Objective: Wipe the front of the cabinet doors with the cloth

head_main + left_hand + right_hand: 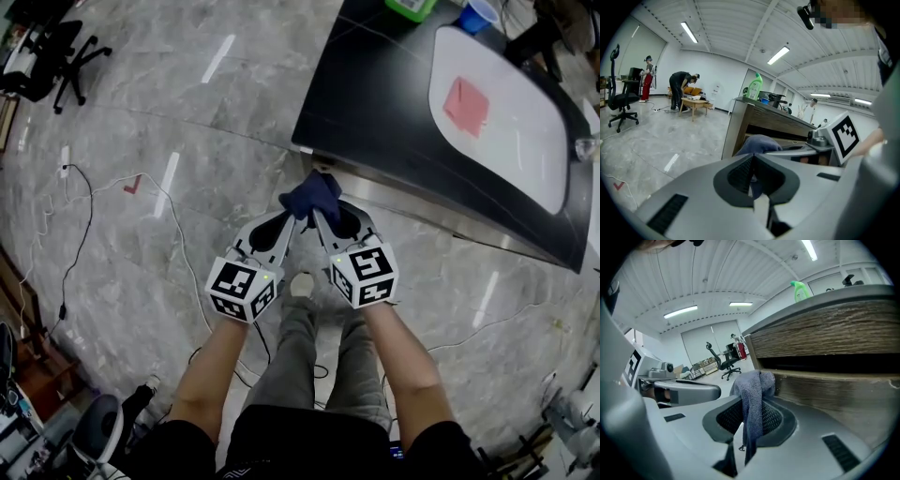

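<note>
A dark blue cloth [312,195] hangs bunched between both grippers, just off the near left corner of the cabinet [375,103]. My left gripper [292,220] and right gripper [319,217] meet tip to tip, each shut on the cloth. In the left gripper view the cloth [757,143] bulges past the shut jaws in front of the wood cabinet front [761,121]. The right gripper view has the cloth [752,390] draped down between the jaws, close beside the brown door front [834,394], with a dark gap above it.
On the black cabinet top stand a green bottle [410,7], a blue cup [478,14] and a white board [525,150] with a red cloth [466,105]. Cables [84,216] trail over the marble floor. An office chair [56,56] stands far left. People [682,89] work in the background.
</note>
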Tool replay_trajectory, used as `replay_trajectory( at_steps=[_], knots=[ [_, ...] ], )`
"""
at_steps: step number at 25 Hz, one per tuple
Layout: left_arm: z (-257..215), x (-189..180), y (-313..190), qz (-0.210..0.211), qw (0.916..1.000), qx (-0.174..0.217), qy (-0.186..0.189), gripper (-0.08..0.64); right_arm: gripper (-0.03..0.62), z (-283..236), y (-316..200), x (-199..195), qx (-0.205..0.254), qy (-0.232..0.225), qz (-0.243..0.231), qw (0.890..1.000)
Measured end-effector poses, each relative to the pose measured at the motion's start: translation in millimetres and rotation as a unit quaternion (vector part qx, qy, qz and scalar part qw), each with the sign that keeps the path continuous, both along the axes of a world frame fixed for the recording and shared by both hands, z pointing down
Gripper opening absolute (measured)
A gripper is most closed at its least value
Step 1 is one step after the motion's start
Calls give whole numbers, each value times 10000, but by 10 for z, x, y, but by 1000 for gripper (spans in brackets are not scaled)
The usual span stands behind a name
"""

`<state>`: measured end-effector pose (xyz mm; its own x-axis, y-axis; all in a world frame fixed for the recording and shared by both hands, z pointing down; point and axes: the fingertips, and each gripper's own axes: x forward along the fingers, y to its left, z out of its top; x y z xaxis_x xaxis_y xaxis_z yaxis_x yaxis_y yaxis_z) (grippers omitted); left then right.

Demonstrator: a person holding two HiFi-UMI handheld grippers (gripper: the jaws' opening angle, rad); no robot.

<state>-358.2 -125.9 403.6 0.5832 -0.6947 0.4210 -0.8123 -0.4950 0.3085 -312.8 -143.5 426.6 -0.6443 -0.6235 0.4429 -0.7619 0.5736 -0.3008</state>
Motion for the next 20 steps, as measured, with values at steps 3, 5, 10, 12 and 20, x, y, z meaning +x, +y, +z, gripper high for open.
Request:
replay_trajectory(
  at_steps=[3,5,10,12,20],
  knots=[
    [60,45,-29,-2,10000,-48,-56,8,71,55,-82,52,-11,-7,28,10000],
    [87,82,-44,16,9999,-80,-85,8,71,69,-114,116,-3,-13,58,10000],
    [82,263,-60,122,9998,-69,-110,8,71,60,-101,381,17,-30,217,9998],
    [70,392,-64,186,9998,-51,-96,8,71,66,-76,526,17,-28,302,9995],
    [20,1115,-24,584,9983,-2,-27,8,71,75,59,1178,-10,-40,645,9979]
  ],
)
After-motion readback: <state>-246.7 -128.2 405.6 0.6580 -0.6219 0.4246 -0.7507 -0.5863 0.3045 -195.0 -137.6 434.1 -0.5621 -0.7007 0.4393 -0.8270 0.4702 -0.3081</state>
